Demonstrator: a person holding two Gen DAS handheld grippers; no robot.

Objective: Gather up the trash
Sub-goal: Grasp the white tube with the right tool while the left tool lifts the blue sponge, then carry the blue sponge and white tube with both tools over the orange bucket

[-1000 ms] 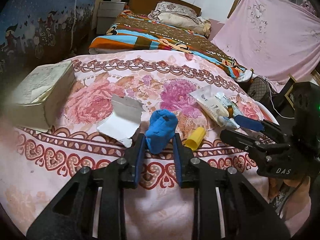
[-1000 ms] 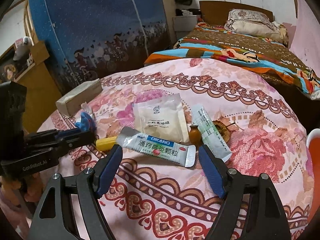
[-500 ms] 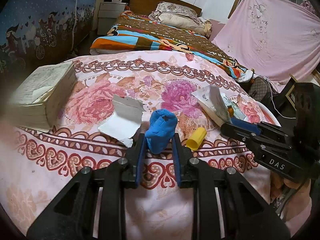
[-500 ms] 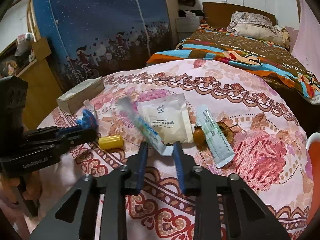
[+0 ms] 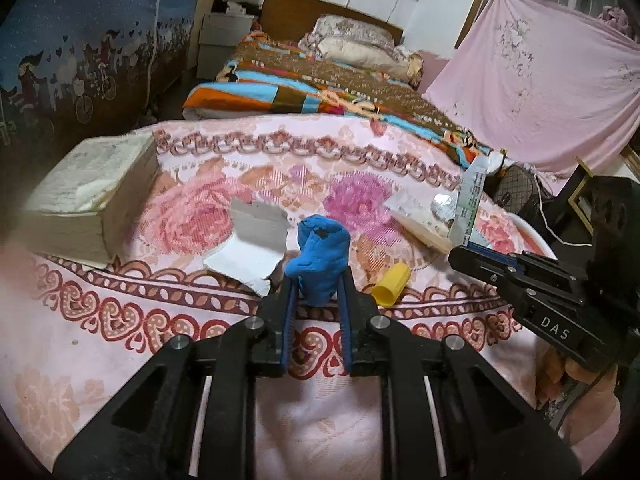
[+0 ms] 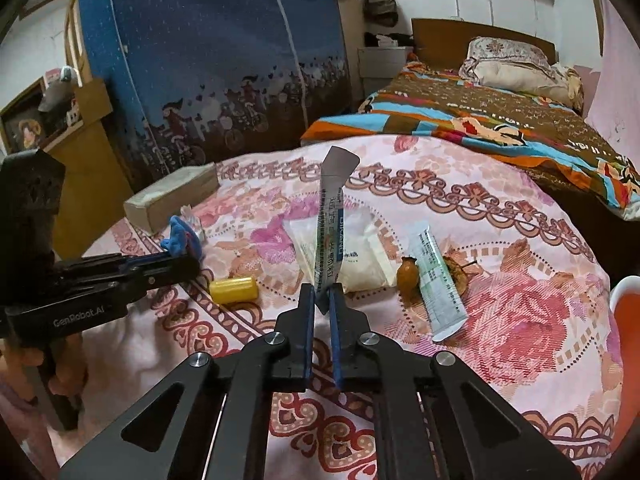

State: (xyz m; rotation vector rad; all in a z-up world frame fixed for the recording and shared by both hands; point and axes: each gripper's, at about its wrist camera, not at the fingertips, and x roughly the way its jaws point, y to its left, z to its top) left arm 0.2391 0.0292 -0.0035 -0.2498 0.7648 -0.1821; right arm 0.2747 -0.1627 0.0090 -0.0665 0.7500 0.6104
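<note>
A crumpled blue rag sticks up between the pads of my left gripper, whose jaws are closing tighter on it just above the flowered tablecloth. My right gripper is closing on the bottom end of a long white-and-blue sachet, which stands upright off the cloth. The left wrist view shows the same sachet above the right gripper. On the cloth lie a yellow cap, a torn white card, a white pouch, a green-white sachet and a small brown bottle.
A tissue box sits at the table's left side. A bed with a striped blanket lies beyond the table. An orange-and-white bin rim shows at the right edge. A hand holds each gripper handle.
The right gripper went from wide open to shut on the long sachet and raised it from flat to upright. The left gripper squeezed the blue rag narrower.
</note>
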